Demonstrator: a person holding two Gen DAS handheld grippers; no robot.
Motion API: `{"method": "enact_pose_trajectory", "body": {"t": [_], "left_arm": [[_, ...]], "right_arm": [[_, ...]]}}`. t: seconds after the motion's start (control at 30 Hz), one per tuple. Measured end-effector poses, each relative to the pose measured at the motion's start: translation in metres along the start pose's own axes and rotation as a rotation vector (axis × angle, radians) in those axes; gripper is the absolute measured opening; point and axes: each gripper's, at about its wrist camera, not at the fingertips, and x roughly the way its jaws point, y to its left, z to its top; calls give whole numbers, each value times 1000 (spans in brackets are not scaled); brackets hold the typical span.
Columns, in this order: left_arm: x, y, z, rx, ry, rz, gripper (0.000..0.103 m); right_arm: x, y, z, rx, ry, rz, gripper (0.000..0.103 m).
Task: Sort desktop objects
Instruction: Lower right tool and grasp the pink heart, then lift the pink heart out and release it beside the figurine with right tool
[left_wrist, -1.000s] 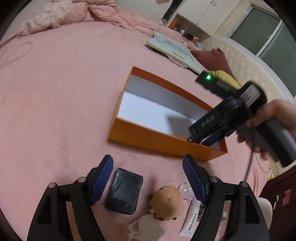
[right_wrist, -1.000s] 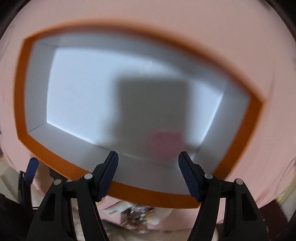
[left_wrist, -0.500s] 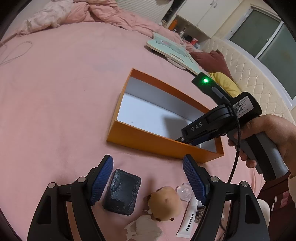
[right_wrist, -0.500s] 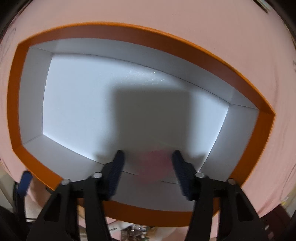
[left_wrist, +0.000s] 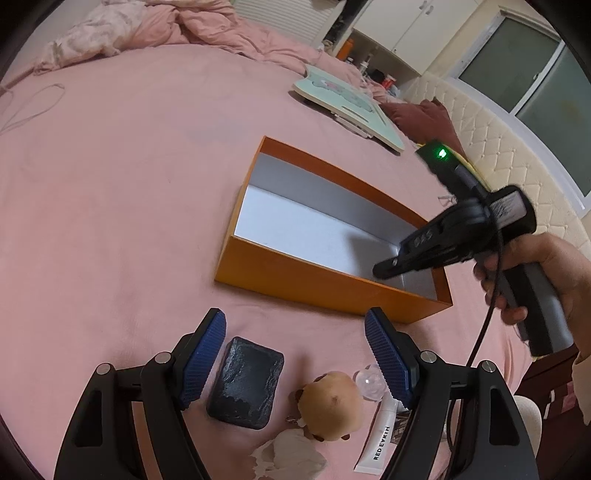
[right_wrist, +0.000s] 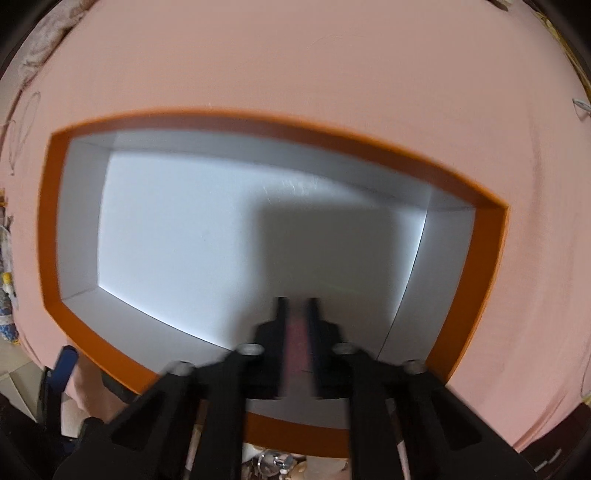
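Note:
An orange box (left_wrist: 288, 275) with a white inside lies on the pink bed. My right gripper (right_wrist: 297, 306) is above the box's near end (right_wrist: 303, 435), its fingers nearly together with a blurred pink thing (right_wrist: 297, 343) between them. It also shows in the left wrist view (left_wrist: 384, 267), over the box's right end. My left gripper (left_wrist: 295, 350) is open and empty above the loose objects: a black rectangular block (left_wrist: 245, 376), a tan plush toy (left_wrist: 328, 406), a clear ball (left_wrist: 369, 380) and a white tube (left_wrist: 380, 435).
A crumpled white tissue (left_wrist: 288, 458) lies by the plush toy. A pale green board (left_wrist: 347, 107) lies behind the box. Rumpled pink bedding (left_wrist: 147, 26) is at the back, a padded headboard (left_wrist: 498, 155) at the right.
My right gripper's fingers have closed from wide open to nearly together around the pink thing, and it has pulled back a little. My left gripper has hardly moved.

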Motion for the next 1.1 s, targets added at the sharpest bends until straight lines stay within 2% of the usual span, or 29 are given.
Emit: {"method": "enact_pose_trajectory", "body": {"t": [0.1,0.2,0.23,0.27,0.3,0.33,0.37,0.43,0.63,0.7,0.73,0.77,1.03,1.1], "left_arm": [[0,0,-1,2,3,1,77],[0,-1,-2,4,5,1,77],[0,-1,-2,5,6,1,77],[0,-1,-2,6,7,2,77],[0,-1,-3,6,9,1,77],[0,-1,-3,6,10,1,77],[0,-1,-3,6,11,0,77],[1,-1,-3,4,12,-1,77],[-2,1,-4,-10,10,-6,77],[-2,1,-4,-11,10,-9,77],[-1,0,-4,-9,11,-8,77],[-1,-1,-4,-7,12,-7,77],[0,1,-3,-6,12,-3,77],[0,2,-3,-7,11,-6,77]], "right_arm": [[-13,-4,1,16,-21,34,2],[-21,-2,1,-4,15,18,2],[-20,1,1,-28,58,-8,8],[-21,4,0,-49,85,-35,24],[-22,7,-1,-64,102,-61,34],[-23,11,-2,-82,117,-85,50],[-25,17,-3,-106,128,-111,62],[-32,26,-2,-128,123,-121,68],[-16,36,-4,-101,212,-98,68],[-14,38,-7,-110,206,-112,67],[-17,40,-8,-113,195,-106,61],[-20,40,-7,-109,191,-90,40],[-49,39,-9,-97,124,-59,40],[-66,35,-10,-79,87,-19,40]]}}
